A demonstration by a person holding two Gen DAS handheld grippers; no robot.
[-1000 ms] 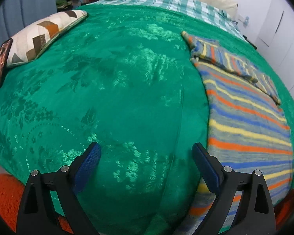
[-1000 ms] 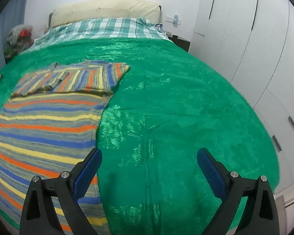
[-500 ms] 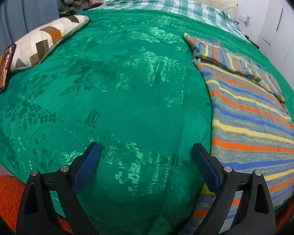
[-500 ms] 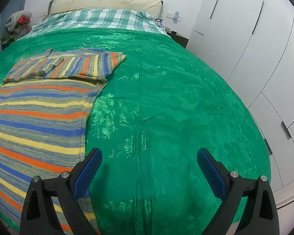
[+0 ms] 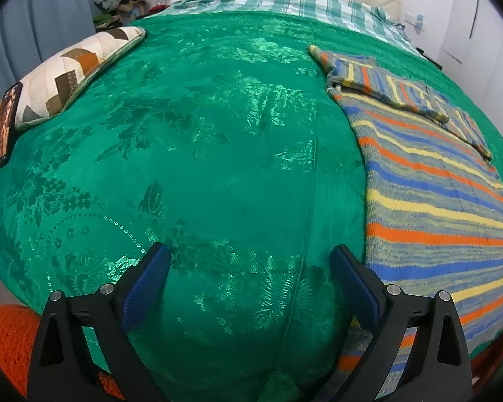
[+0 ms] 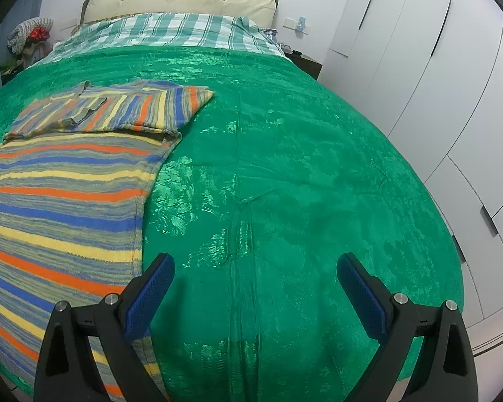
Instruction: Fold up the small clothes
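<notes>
A striped knit sweater (image 5: 432, 201) in blue, orange, yellow and grey lies flat on the green bedspread (image 5: 201, 167). Both sleeves are folded across its far end. It fills the right side of the left wrist view and the left side of the right wrist view (image 6: 60, 194). My left gripper (image 5: 251, 268) is open and empty, above the bedspread just left of the sweater's near edge. My right gripper (image 6: 255, 278) is open and empty, above the bedspread (image 6: 301, 184) just right of the sweater's near edge.
A patchwork cushion (image 5: 70, 70) with a phone (image 5: 5, 124) on it lies at the bed's left edge. A checked sheet (image 6: 171, 33) and cream headboard (image 6: 181, 3) are at the far end. White wardrobes (image 6: 436, 67) stand on the right. An orange rug (image 5: 3, 335) lies below the bed's near edge.
Both grippers have risen and pulled back a little, so more of the room's far end shows. The sweater has not moved and both grippers stay open.
</notes>
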